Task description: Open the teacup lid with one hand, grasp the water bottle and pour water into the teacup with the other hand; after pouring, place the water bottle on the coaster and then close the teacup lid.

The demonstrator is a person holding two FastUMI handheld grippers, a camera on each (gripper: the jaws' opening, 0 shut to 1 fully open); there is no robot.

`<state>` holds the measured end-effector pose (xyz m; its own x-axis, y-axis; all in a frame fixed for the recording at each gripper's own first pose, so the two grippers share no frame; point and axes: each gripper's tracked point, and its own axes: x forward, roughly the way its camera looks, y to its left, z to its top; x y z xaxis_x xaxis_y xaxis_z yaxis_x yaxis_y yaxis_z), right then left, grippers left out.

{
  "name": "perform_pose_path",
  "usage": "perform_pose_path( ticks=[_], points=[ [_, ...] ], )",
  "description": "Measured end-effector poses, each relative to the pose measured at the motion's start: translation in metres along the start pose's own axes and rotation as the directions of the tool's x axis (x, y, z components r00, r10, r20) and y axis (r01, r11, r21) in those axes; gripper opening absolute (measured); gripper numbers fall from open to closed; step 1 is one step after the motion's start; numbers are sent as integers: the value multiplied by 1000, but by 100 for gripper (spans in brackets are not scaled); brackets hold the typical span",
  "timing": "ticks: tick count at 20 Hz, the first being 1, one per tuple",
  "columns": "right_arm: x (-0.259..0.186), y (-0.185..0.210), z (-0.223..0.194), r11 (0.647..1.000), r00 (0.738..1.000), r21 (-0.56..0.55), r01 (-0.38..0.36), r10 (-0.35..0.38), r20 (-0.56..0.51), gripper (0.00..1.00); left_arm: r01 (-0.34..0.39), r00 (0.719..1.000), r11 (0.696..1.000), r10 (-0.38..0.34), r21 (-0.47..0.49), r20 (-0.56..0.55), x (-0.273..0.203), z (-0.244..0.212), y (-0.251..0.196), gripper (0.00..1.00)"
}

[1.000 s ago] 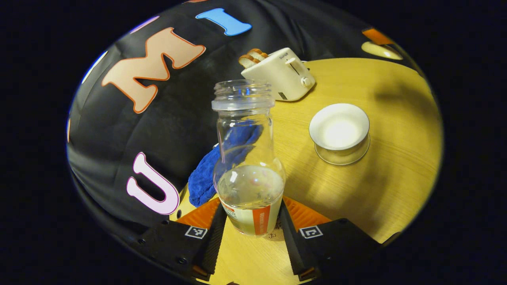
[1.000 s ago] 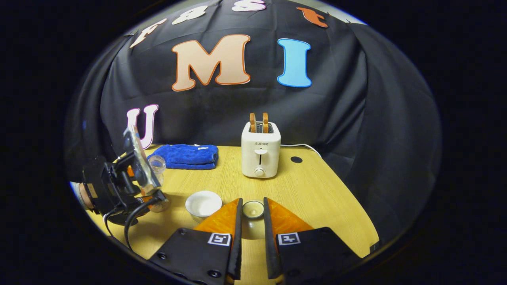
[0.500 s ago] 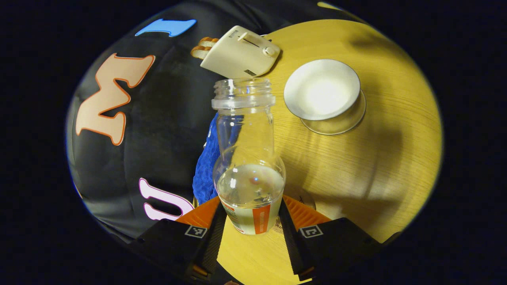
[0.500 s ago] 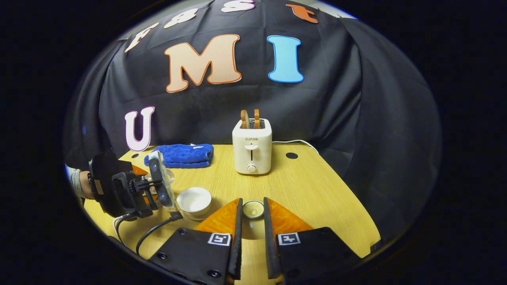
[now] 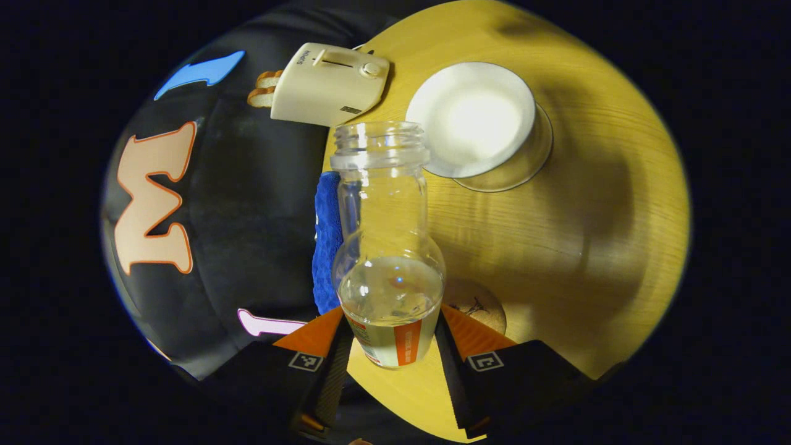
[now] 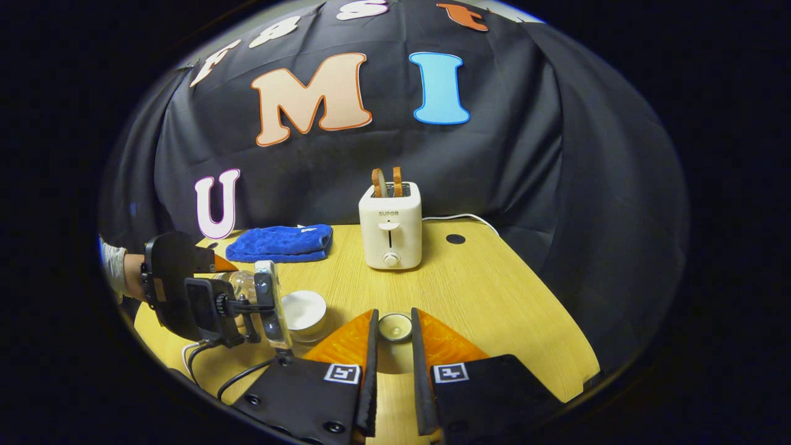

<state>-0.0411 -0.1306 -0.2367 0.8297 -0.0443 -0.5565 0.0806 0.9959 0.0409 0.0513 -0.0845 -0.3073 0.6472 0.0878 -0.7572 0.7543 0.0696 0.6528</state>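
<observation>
My left gripper is shut on the lower body of a clear, uncapped water bottle holding some water. The bottle is tipped well over, and its mouth sits just left of the open white teacup on its glass saucer. A round coaster peeks out on the table behind the right finger. In the right gripper view, my right gripper is shut on the small round teacup lid, to the right of the teacup. The left gripper holds the bottle left of the cup.
A cream toaster with two slices of toast stands at the back of the wooden table. A folded blue towel lies at the back left. A person's hand shows at the left edge.
The left gripper has swung the bottle closer to the teacup and tipped it further toward it. The right gripper has kept the lid almost still.
</observation>
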Motion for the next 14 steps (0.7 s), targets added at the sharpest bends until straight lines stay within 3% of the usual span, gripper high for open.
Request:
perform_pose_path(
  ticks=[7, 14],
  points=[
    [2, -3, -5, 1000, 1000, 12, -15, 15, -1, 29, 10, 997, 987, 2, 158, -72, -3, -4, 13, 69],
    [0, -10, -6, 999, 1000, 32, -21, 21, 8, 29, 25, 992, 956, 12, 292, -124, -13, -2, 26, 69]
  ],
)
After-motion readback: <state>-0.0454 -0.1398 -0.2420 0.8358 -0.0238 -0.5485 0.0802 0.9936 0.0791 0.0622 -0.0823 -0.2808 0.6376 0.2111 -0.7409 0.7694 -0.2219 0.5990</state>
